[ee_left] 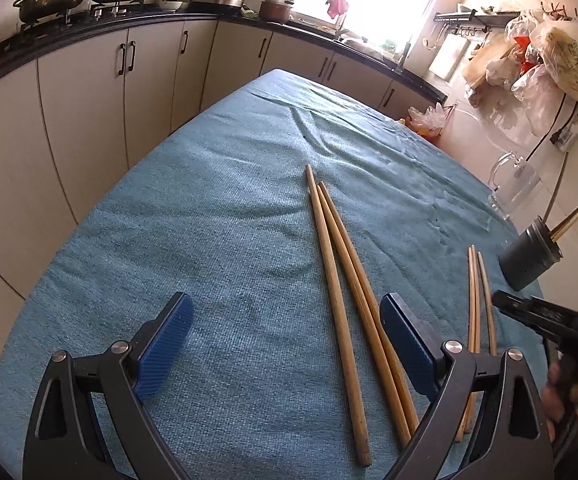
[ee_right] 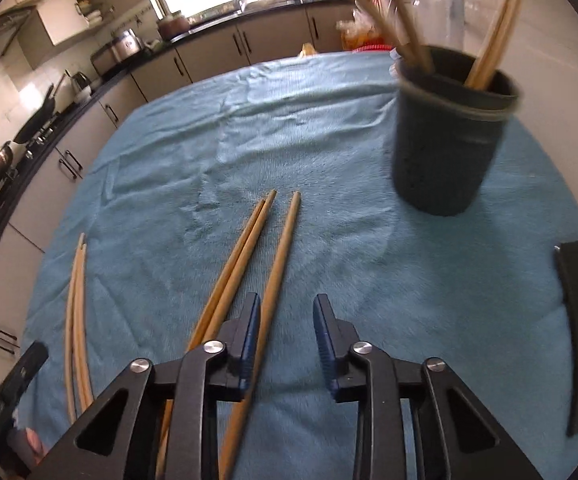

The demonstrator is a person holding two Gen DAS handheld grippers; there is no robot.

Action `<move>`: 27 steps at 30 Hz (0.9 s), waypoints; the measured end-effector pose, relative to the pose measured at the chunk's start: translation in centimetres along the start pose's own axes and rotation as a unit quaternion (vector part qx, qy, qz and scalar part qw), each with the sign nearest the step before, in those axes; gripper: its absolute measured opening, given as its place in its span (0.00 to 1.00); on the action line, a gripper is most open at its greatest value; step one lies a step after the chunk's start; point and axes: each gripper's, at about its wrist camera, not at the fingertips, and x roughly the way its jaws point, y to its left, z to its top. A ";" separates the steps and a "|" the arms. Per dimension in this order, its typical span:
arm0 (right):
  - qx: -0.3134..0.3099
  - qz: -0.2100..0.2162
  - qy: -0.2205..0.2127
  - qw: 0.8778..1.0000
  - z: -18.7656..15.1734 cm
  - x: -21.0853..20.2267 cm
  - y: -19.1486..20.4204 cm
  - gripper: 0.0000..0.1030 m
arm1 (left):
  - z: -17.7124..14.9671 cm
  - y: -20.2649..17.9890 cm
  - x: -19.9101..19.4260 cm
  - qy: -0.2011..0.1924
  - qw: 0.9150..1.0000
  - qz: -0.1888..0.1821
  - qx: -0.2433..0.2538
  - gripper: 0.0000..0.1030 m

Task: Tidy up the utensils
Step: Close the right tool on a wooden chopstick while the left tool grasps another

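Both grippers, left gripper and right gripper, hover low (jaws apart) over chopsticks.

The left gripper has two black arms with triangular cut-outs, and each arm carries round silver screws at its joints. Its fingers wear dark blue pads with a fine ribbed texture. The right gripper has the same build: black angular arms, silver screws, blue ribbed pads. A little bare skin shows beside each black handle.
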 end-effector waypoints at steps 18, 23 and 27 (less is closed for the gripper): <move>-0.049 -0.031 0.003 0.998 0.0 1.0 0.1 0.07 | 2.0 -3.0 1.4 0.015 0.996 0.058 0.061 0.66; -0.039 -0.009 0.000 0.999 -0.4 0.6 -0.9 0.08 | 3.5 -3.5 4.0 0.059 0.992 0.079 0.077 0.51; -0.034 0.005 -0.001 0.999 -0.6 0.5 -1.3 0.08 | 3.7 -4.9 5.4 0.068 0.983 0.124 0.115 0.48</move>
